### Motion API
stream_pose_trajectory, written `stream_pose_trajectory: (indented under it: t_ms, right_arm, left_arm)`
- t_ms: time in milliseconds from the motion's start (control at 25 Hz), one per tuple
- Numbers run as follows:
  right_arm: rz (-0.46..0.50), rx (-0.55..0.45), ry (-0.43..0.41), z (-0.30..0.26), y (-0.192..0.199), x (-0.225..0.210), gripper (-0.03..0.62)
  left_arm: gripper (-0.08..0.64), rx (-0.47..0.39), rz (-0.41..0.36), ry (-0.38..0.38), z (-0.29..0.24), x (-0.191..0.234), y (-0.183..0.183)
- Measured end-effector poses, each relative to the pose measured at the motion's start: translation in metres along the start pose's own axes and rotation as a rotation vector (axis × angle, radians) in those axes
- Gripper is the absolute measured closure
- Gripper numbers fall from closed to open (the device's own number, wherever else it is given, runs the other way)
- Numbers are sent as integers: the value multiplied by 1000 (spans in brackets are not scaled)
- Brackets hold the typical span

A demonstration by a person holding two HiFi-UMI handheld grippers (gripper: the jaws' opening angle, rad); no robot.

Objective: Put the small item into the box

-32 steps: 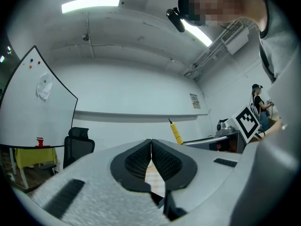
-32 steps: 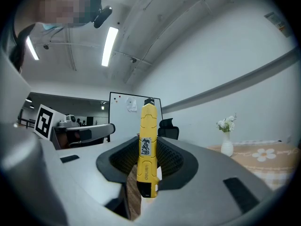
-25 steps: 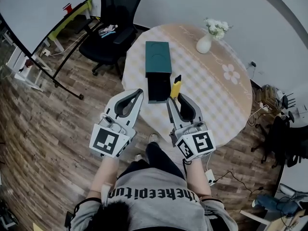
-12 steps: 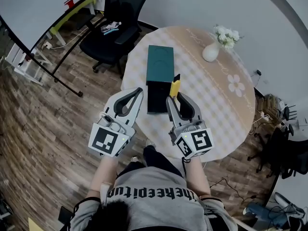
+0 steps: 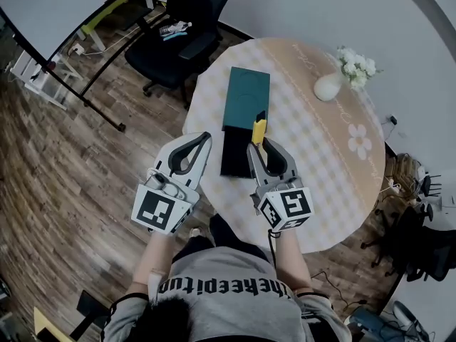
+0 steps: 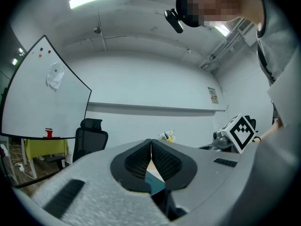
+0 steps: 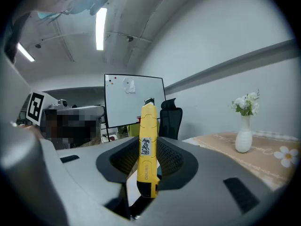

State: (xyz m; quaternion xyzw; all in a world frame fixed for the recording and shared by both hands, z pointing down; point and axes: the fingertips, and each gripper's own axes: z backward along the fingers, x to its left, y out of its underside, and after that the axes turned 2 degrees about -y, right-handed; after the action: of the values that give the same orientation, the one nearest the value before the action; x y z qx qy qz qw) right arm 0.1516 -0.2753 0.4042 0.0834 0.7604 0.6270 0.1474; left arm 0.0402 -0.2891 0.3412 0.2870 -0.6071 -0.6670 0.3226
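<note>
Yellow knife point(image 7: 146, 140) (upright) sits clamped in right gripper point(image 5: 262, 148).

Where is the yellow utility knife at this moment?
In the head view, the yellow utility knife is clamped in the right hand-held gripper, over the round table, beside the right edge of the open dark box.

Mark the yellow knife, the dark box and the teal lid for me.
yellow knife point(image 7: 146, 147): right gripper view, on its labelled middle.
dark box point(image 5: 234, 155): head view, on its dark middle.
teal lid point(image 5: 248, 98): head view, centre of its top face.
</note>
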Motion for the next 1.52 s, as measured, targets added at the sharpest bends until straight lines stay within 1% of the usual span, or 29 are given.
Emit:
stream_pose_trajectory:
  t_ms: [160,320,680,880,960,1000,1120,1240,1360,1520]
  right_arm:
    - [-18,58,-4,-14,22,-8,474]
    - [-29,124,-3,-24,47,-13,474]
    - [-71,266,13,-39,104,-26,474]
    - [-98,346,23,-43,131,-31,474]
    - [-104,375,24,-44,141,-33,474]
    - [-105,391,24,-45,146,-34,474]
    - [-106,444,26,-47,160,-36,474]
    - [-113,501,29,-48,172,-37,474]
    - [-120,551,31,-49,183,-38,474]
    - [-112,617,32,-49,195,-39,474]
  left_arm:
    - [545,43,38,-21,-5,8,13]
    - [545,46,27,-31,-6,14,21]
    - [545,94,40,-57,-8,26,38]
    - [545,118,68,-63,-6,29,46]
    - [544,139,92,-71,-5,30,49]
    - [544,141,92,-76,-5,31,50]
    - [544,123,57,-80,-4,36,50]
    - [545,139,78,-90,-2,38,52]
    - [543,118,54,-91,-2,40,52]
    - [545,132,68,-100,-1,41,56]
